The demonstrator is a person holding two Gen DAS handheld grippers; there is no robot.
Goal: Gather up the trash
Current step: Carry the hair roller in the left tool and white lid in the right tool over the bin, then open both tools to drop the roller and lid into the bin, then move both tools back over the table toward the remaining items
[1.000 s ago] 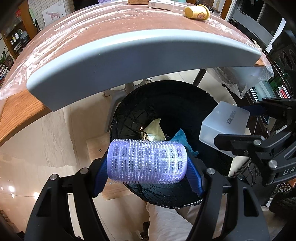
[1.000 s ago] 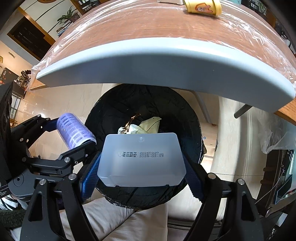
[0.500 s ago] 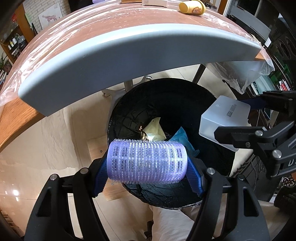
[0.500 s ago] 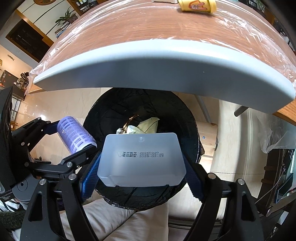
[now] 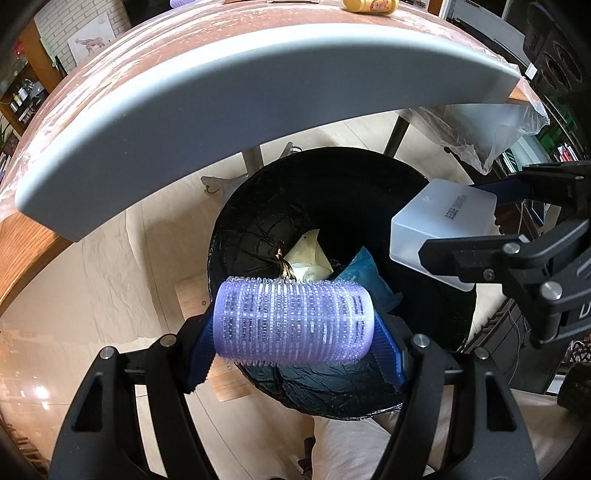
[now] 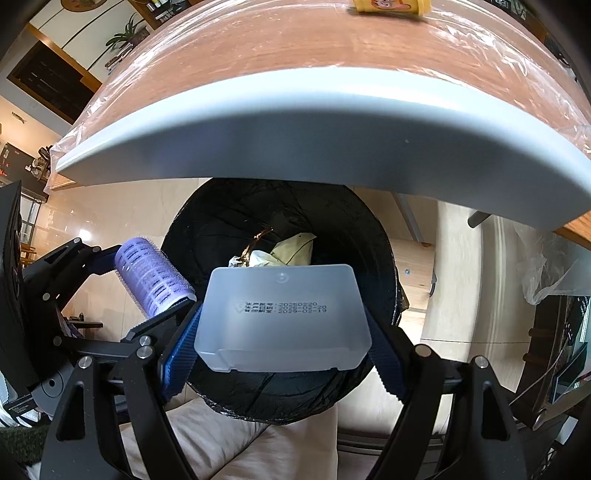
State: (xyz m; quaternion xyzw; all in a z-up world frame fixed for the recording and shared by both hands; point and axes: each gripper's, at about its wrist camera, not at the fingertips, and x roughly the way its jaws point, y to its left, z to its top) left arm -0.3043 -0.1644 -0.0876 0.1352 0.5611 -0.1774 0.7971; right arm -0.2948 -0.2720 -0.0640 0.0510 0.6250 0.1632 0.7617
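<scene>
My left gripper (image 5: 295,343) is shut on a purple hair roller (image 5: 291,321), held crosswise between its blue pads over the near rim of a black-lined trash bin (image 5: 258,206). My right gripper (image 6: 282,339) is shut on a translucent white plastic box (image 6: 280,317) with a printed date, also above the bin (image 6: 207,236). In the left wrist view the box (image 5: 439,229) hangs at the bin's right side. In the right wrist view the roller (image 6: 151,280) shows at the left. Crumpled yellowish paper (image 5: 310,258) and a blue wrapper (image 5: 365,277) lie inside the bin.
A wooden table (image 5: 166,66) covered in clear plastic, with a grey front edge (image 5: 258,81), overhangs the bin's far side. A yellow container (image 6: 391,5) lies on the table at the back. Beige floor surrounds the bin; a pale cushion (image 6: 229,443) is below.
Both grippers keep their grips and hold almost still over the bin. In the left wrist view the scene has rolled slightly, with the table edge shifted a little leftward.
</scene>
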